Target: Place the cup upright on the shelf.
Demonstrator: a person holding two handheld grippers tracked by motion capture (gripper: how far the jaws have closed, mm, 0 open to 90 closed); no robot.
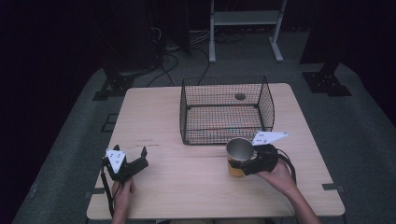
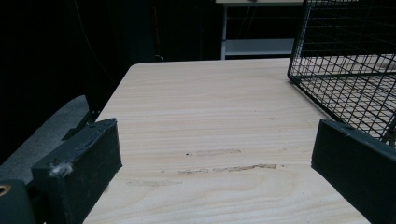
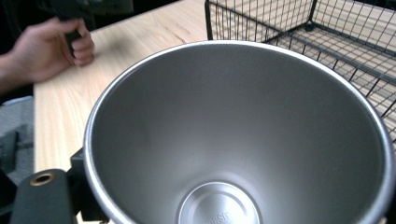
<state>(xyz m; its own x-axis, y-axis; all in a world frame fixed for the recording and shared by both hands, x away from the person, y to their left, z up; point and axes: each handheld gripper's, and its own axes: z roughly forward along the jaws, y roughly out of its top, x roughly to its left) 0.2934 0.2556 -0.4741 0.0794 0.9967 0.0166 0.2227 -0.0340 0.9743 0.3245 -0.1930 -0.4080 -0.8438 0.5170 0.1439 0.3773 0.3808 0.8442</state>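
Cup (image 1: 239, 156) in the right gripper (image 1: 247, 164), upright at the wire basket's (image 1: 224, 109) near edge.
Steel inside, yellow outside, it sits clamped in that gripper's jaws above the wooden surface (image 1: 187, 177). The left gripper (image 1: 140, 157) rests well apart to the left, jaws spread wide, holding nothing.

A lab-style recording room, dark around the edges.
A bare wooden table (image 1: 196, 182) stands on grey carpet (image 1: 359, 126), with black curtains, floor cables (image 1: 168, 60) and a white metal stand (image 1: 245, 21) behind it.
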